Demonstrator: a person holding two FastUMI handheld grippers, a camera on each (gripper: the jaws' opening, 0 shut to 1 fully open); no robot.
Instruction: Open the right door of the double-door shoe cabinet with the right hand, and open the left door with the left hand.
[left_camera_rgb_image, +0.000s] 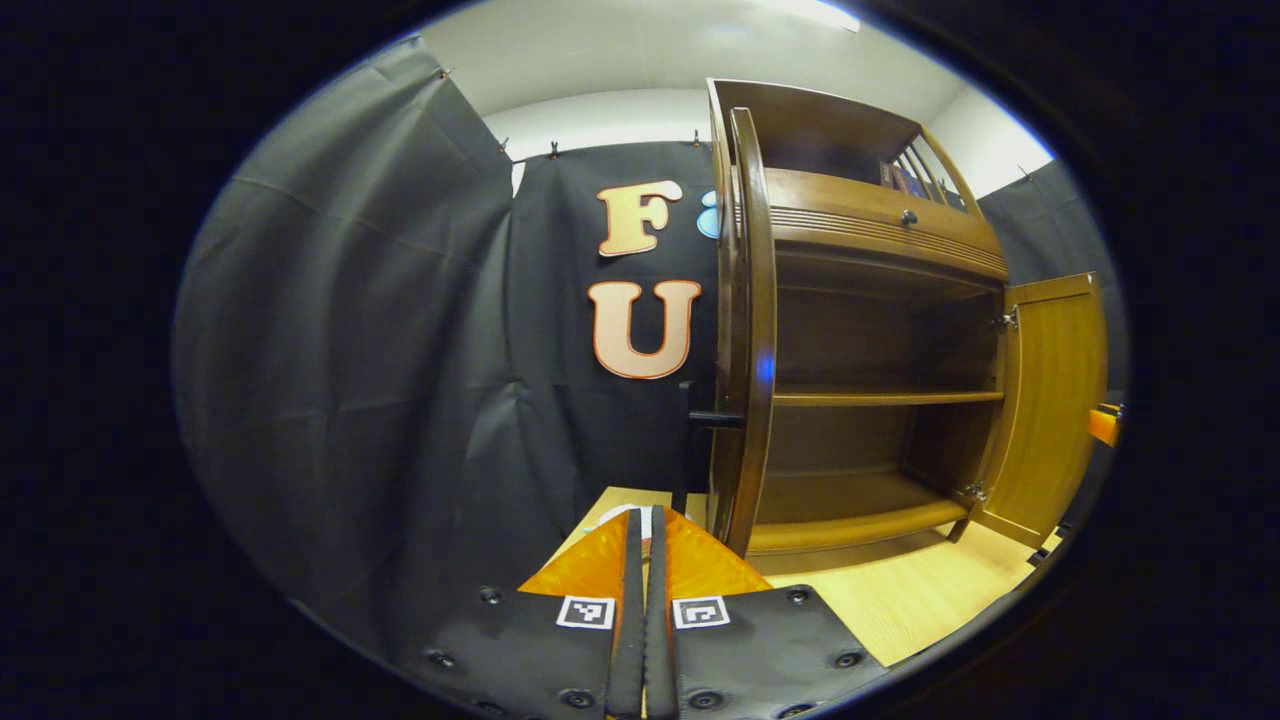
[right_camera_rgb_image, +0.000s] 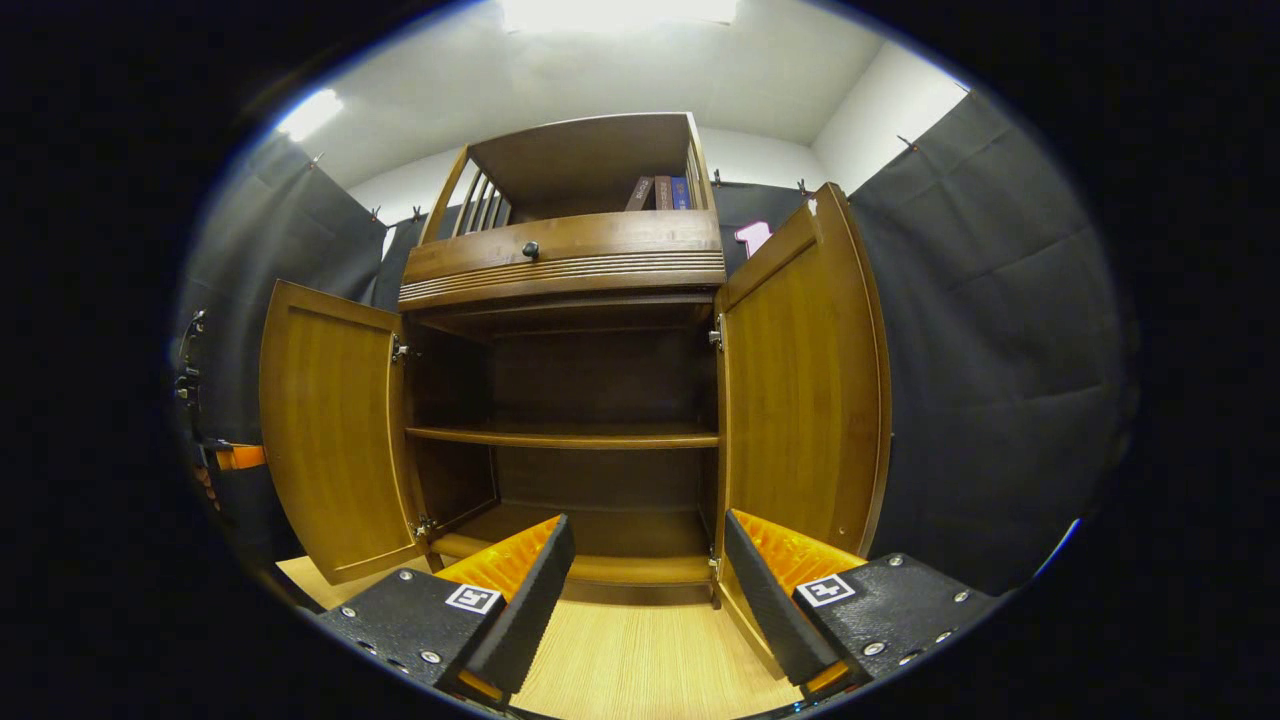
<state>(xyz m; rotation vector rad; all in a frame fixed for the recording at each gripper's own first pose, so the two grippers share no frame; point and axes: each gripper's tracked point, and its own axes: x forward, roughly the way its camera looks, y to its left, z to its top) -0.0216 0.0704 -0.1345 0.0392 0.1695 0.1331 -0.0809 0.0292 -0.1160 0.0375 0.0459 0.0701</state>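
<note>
In the left gripper view, left gripper (left_camera_rgb_image: 645, 590) pinched together on nothing, left door (left_camera_rgb_image: 748, 330) edge-on just beyond, right door (left_camera_rgb_image: 1050, 400) swung out farther off. In the right gripper view, right gripper (right_camera_rgb_image: 640, 590) spread wide, shoe cabinet (right_camera_rgb_image: 570, 260) ahead, both doors open, books (right_camera_rgb_image: 660, 192) up top.

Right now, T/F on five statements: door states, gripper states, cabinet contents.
1. Both doors of the shoe cabinet stand open. True: left door, right door.
2. The right gripper is shut. False: its jaws are spread wide, holding nothing.
3. The left gripper is clamped on the left door's edge. False: shut, but on nothing.
4. Shoes sit on the middle shelf. False: no shoes on it.
5. Books stand in the top compartment. True.
</note>
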